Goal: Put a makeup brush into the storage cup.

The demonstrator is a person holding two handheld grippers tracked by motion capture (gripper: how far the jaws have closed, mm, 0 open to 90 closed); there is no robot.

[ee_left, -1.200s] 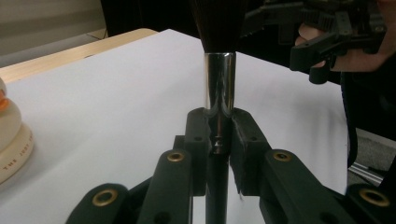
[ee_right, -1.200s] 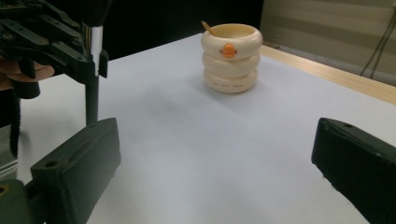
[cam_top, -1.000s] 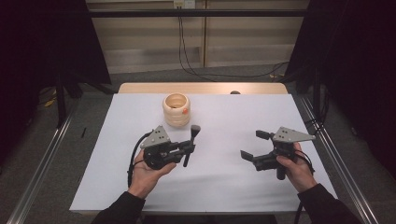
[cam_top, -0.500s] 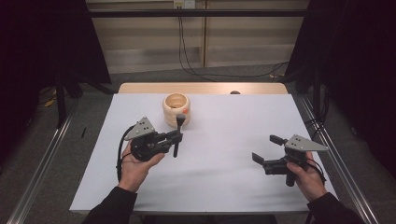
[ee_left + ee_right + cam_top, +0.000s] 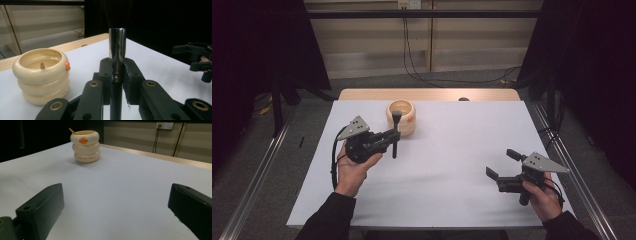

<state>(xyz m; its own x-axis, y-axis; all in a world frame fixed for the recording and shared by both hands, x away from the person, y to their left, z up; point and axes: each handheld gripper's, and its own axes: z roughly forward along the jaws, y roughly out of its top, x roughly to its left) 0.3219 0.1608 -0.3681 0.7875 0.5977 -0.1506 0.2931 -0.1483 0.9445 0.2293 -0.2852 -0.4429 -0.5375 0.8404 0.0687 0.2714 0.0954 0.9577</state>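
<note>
A brush (image 5: 395, 148) with a black handle, silver ferrule (image 5: 117, 42) and dark bristles stands upright in my left gripper (image 5: 392, 136), which is shut on it. The brush's top end overlaps the near side of a cream ringed cup (image 5: 410, 123) with an orange duck beak (image 5: 83, 140). A thin orange stick (image 5: 72, 130) leans inside that cup (image 5: 41, 75). In the left gripper view, my left gripper (image 5: 117, 72) clamps the handle just below the ferrule. My right gripper (image 5: 503, 164) rests low at the front right, open with nothing between its jaws.
A white sheet (image 5: 452, 150) covers the table, with a strip of bare wood (image 5: 432, 94) at the far edge. Metal rails (image 5: 259, 170) run along both sides. Cables hang on the back wall. My right gripper (image 5: 197, 57) shows at the right of the left gripper view.
My left hand carried the brush left and away from me, up to the cup. My right hand drew back toward the front right and sank lower.
</note>
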